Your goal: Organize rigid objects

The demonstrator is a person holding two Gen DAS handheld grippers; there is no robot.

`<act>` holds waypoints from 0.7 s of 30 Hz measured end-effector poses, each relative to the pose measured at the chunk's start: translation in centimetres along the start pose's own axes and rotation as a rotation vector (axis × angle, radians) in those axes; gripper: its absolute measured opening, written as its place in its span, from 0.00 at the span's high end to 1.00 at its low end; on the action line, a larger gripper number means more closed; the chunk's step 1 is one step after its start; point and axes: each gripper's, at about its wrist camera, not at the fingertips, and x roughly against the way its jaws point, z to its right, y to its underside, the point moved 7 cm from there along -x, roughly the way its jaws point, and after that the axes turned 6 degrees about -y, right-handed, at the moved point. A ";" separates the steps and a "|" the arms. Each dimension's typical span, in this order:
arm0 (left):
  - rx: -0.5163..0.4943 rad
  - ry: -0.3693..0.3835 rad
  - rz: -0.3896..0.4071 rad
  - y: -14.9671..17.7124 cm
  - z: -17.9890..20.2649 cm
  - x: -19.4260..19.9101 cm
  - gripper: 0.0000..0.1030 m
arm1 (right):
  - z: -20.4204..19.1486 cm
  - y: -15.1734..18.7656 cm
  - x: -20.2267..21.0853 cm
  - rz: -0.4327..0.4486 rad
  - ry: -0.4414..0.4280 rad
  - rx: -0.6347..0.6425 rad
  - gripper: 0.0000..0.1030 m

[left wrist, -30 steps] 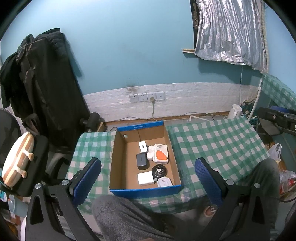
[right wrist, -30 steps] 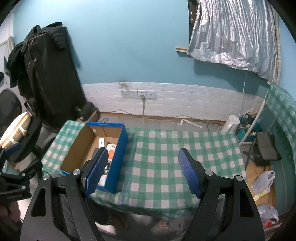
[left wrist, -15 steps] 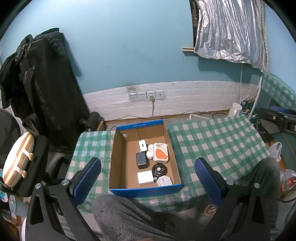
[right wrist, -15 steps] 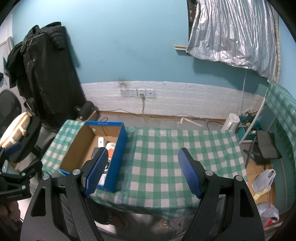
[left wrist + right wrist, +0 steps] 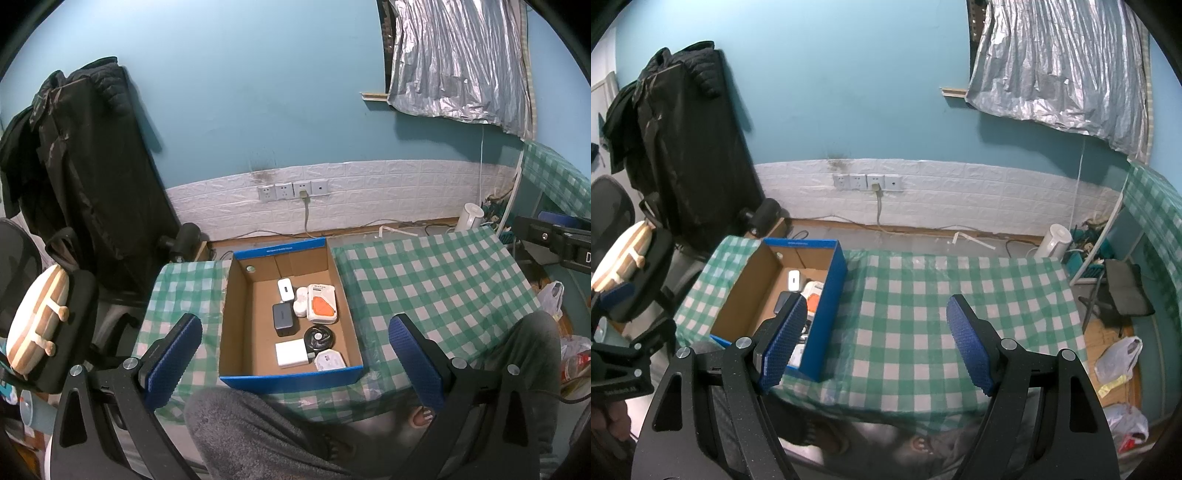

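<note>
A blue-edged cardboard box (image 5: 236, 317) sits on the green checked table (image 5: 436, 280). Inside lie several small rigid objects: a white and orange device (image 5: 322, 303), a dark grey charger (image 5: 283, 319), a white charger block (image 5: 291, 353), a black round disc (image 5: 319, 337) and a small white case (image 5: 285, 289). My left gripper (image 5: 293, 363) is open and empty, held high above the box's near edge. My right gripper (image 5: 877, 345) is open and empty, above the table to the right of the box (image 5: 827, 295).
A black coat (image 5: 85, 177) hangs at the left over an office chair (image 5: 22, 258). Wall sockets (image 5: 291, 190) and a cable are behind the table. A white jug (image 5: 1054, 240) and plastic bags (image 5: 1117, 358) are on the floor at the right. The person's grey-trousered knees (image 5: 258, 432) are below.
Both grippers have held almost still. The view has only drifted slightly; nothing in the box has moved.
</note>
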 end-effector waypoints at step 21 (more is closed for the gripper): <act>-0.026 -0.013 0.023 -0.3 0.1 0.2 0.01 | 0.0 0.2 0.0 -0.004 -0.001 -0.003 0.25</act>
